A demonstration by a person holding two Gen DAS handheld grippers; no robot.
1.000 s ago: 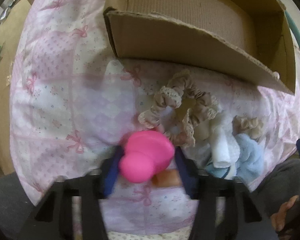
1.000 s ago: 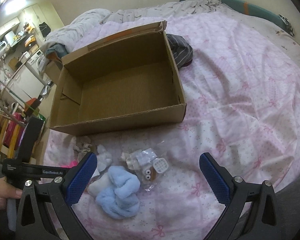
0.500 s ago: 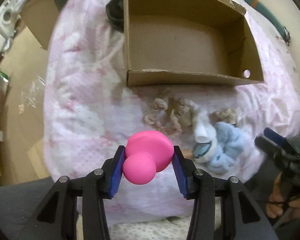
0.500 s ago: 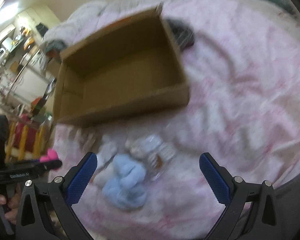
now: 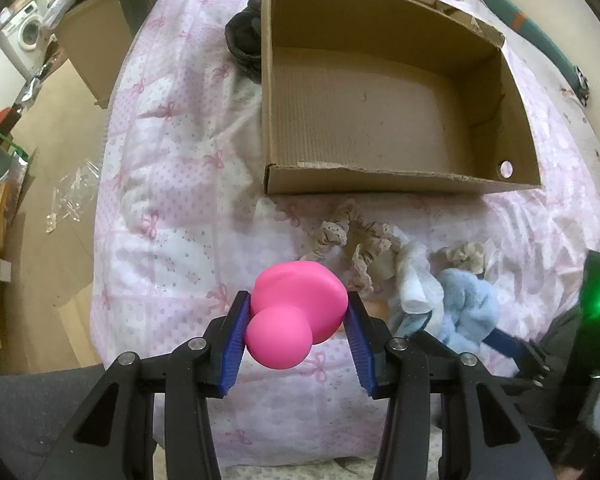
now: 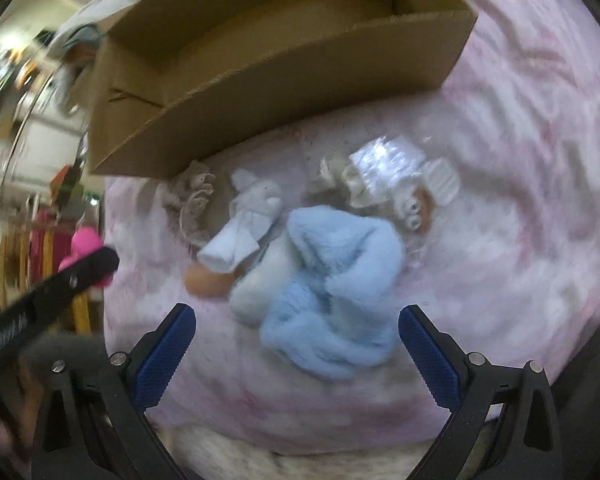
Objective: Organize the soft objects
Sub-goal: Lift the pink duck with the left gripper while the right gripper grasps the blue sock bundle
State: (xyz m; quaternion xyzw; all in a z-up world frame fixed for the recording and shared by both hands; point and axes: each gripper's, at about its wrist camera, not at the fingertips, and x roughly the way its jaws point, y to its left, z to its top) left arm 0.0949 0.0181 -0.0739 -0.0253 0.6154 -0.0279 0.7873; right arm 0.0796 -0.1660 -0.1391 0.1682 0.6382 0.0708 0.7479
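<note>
Above the near edge of the pink bow-print quilt (image 5: 168,184), the left gripper (image 5: 296,332) points steeply down, its ribbed blue pads (image 5: 236,344) clamped on a smooth pink toy (image 5: 296,312) with a rounded knob on a wider domed body, lifted clear of the bedding. Beyond it, toward the far side, an open corrugated cardboard box (image 5: 380,180) sits on the quilt with nothing inside, its near wall roughly torn along the top and a round hole punched at its right end. Between box and gripper lies a loose row of soft things: a beige, lace-edged ruffled scrunchie (image 5: 352,240), then a crumpled white cloth (image 5: 416,280), then a fluffy light-blue bundle (image 5: 468,308) with a second, smaller frilly scrunchie (image 5: 468,256) just behind it. Farther right, the right gripper (image 6: 296,352) also tilts downward, jaws spread wide with nothing between them, hovering over the blue bundle (image 6: 336,292); its blue pad tip shows in the left camera touching or just beside that fleece. From the right camera, blurred, a small orange-tan rounded object (image 6: 206,282) lies by the white cloth (image 6: 244,232), and what seems to be a clear crinkly plastic bag (image 6: 384,168) holding small pale items rests at the far right of the pile.
</note>
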